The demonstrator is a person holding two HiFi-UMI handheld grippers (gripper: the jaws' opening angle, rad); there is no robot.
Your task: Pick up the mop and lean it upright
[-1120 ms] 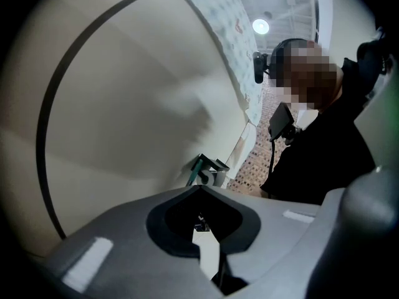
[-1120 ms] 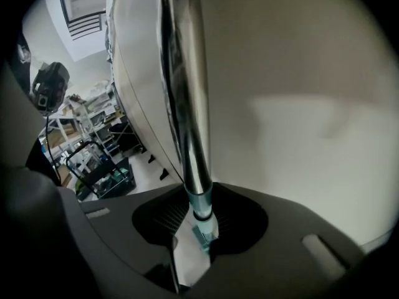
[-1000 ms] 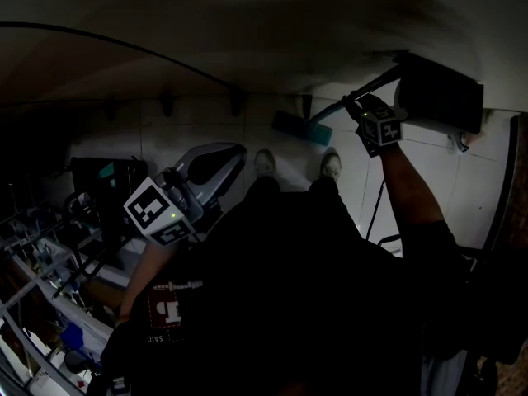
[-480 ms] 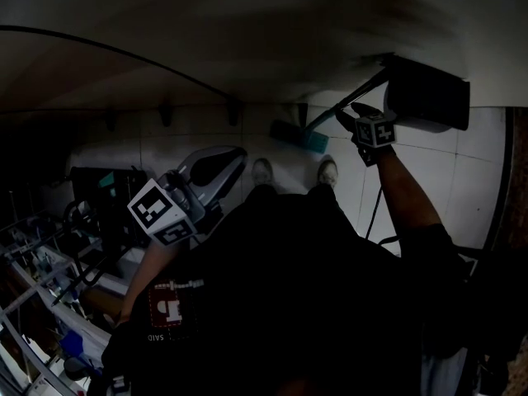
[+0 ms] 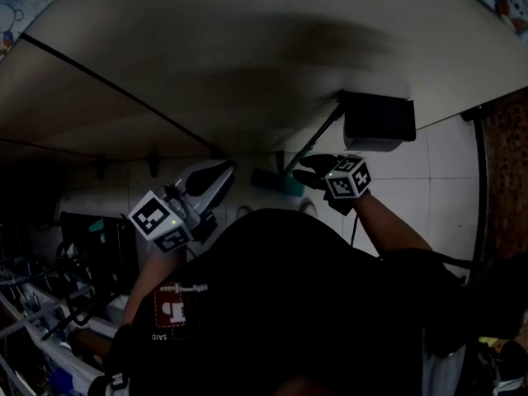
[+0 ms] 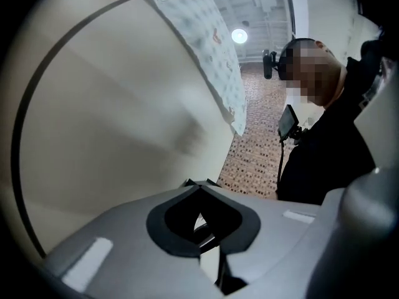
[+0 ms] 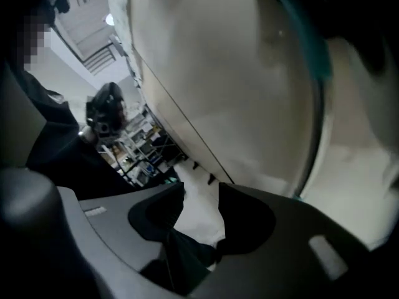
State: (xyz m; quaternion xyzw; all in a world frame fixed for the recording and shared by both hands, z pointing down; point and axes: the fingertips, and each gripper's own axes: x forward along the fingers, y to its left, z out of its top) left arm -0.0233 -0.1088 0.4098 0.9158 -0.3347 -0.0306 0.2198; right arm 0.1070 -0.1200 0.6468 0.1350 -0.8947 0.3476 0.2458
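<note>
Head view, nearest first: the person's dark top [image 5: 280, 304] fills the btm of the frame. A metal rack [image 5: 33, 328] sits low at left, dim, contents too dark to tell.

L tool [image 5: 224, 170] is held up left of centre, marker cube facing the cam. In the left gripper view its jaws are pressed together at the tips w/ nothing betw them, pointing at the pale wall [image 5: 247, 73].

R tool [image 5: 309, 172] is a bit further out, right of centre. In the right gripper view its jaws are spread. They've just been closing a little, but the gap holds nothing and only pale floor [image 5: 450, 180] shows thru it.

The mop [image 5: 316, 139] is free of both tools. Its handle passes just beside the R tool, outside the gap. The teal mop head [image 5: 278, 183] is down by the foot of the wall. The handle slants up along the wall, top end by a dark box [image 5: 379, 120] mounted there. Can't tell if they touch.
</note>
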